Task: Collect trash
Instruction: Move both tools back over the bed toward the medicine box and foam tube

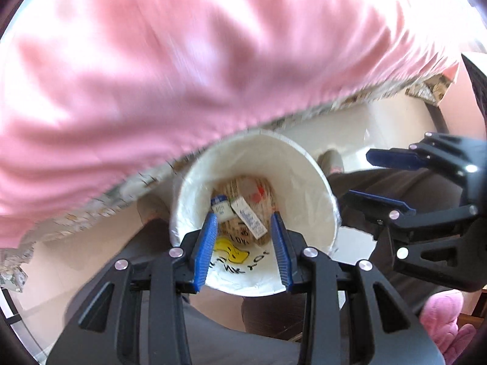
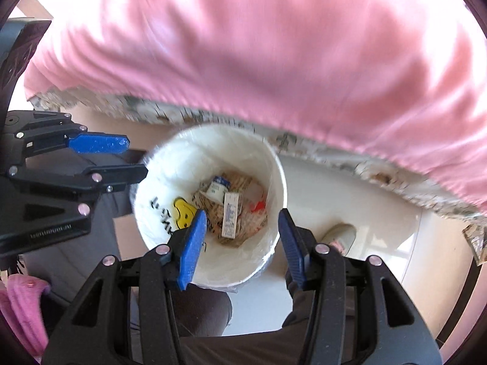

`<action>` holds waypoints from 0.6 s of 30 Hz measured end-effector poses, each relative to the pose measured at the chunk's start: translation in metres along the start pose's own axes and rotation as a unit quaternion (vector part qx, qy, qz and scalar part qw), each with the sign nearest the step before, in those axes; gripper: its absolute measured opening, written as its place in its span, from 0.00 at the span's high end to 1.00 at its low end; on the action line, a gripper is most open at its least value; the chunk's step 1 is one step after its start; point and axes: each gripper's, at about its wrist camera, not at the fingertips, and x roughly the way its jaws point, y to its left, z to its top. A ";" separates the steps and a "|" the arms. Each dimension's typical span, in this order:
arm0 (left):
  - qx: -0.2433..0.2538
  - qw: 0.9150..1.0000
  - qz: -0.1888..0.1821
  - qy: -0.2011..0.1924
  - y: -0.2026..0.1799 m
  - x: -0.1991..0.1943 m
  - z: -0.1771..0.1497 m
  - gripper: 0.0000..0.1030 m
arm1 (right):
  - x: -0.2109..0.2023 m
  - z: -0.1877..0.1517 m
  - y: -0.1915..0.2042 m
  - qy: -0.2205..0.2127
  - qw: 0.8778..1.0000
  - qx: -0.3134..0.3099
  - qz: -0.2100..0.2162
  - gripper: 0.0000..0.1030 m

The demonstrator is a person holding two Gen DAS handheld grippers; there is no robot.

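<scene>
White trash bin (image 2: 275,164), plastic-lined, standing on the floor beside the pink bedspread (image 2: 274,45); cartons and paper wrappers (image 2: 230,219) lie at its bottom. Left gripper (image 1: 245,237) and right gripper (image 2: 242,243), both spread and empty, hover above its mouth. Contents appear light, crushable; pinch a carton across its flat faces.

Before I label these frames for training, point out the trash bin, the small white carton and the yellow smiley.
trash bin (image 2: 275,164): right wrist view, far right rim.
small white carton (image 2: 230,219): right wrist view, its printed face.
yellow smiley (image 1: 232,251): left wrist view, print on the liner.
</scene>
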 end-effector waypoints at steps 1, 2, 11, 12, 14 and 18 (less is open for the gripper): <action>0.002 1.000 0.003 -0.009 0.000 -0.010 0.002 0.62 | -0.010 0.002 0.001 -0.010 1.000 -0.003 -0.002 0.51; 0.003 1.000 0.006 -0.019 -0.001 -0.020 0.004 0.62 | -0.020 0.003 0.002 -0.019 1.000 -0.005 -0.003 0.51; 0.017 0.995 0.031 -0.088 0.000 -0.093 0.025 0.60 | -0.093 0.023 0.012 -0.083 0.996 -0.035 -0.013 0.51; 0.016 0.995 0.031 -0.094 0.002 -0.099 0.027 0.60 | -0.099 0.025 0.015 -0.089 0.995 -0.038 -0.014 0.51; 0.015 0.994 0.034 -0.103 0.005 -0.111 0.034 0.60 | -0.111 0.031 0.018 -0.100 0.994 -0.045 -0.015 0.51; 0.018 0.992 0.046 -0.119 0.010 -0.129 0.044 0.59 | -0.133 0.041 0.019 -0.120 0.991 -0.057 -0.018 0.51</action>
